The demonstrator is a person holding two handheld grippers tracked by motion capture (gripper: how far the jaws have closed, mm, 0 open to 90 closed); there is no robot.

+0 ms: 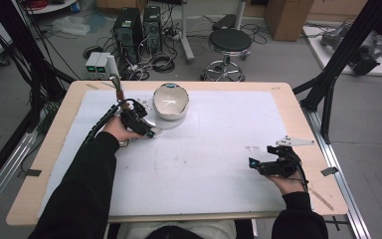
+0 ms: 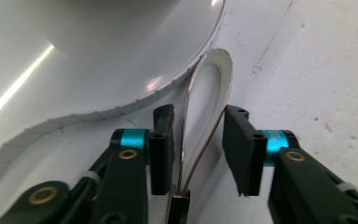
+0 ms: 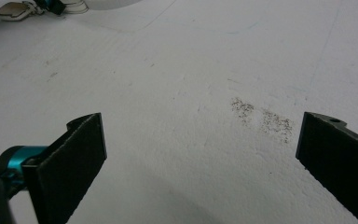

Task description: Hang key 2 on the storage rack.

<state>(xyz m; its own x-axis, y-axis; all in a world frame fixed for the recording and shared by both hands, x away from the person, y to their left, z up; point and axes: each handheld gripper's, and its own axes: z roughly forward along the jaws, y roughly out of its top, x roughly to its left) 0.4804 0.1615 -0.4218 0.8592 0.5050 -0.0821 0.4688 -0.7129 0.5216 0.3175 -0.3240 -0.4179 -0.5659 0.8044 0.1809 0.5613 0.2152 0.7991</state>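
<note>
High view: two hand-held grippers at work on a white-covered table, with a spoon beside a plate and bowl.

Largest is the table [image 1: 298, 107] with its white mat; no brand, label or writing can be read anywhere on it. At its far left-centre a white bowl [image 1: 170, 101] sits tilted on a white plate [image 1: 178, 121]. Just left of the plate, the left gripper [image 1: 149, 130] reaches in; the left gripper view shows a white spoon [image 2: 209, 100] lying against the plate's rim, its bowl and handle between the partly closed jaws, with a gap on each side, so nothing is gripped. Well right of the plate, near the table's right edge, the right gripper [image 1: 252, 163] rests with jaws spread wide and empty over the bare mat.
</note>
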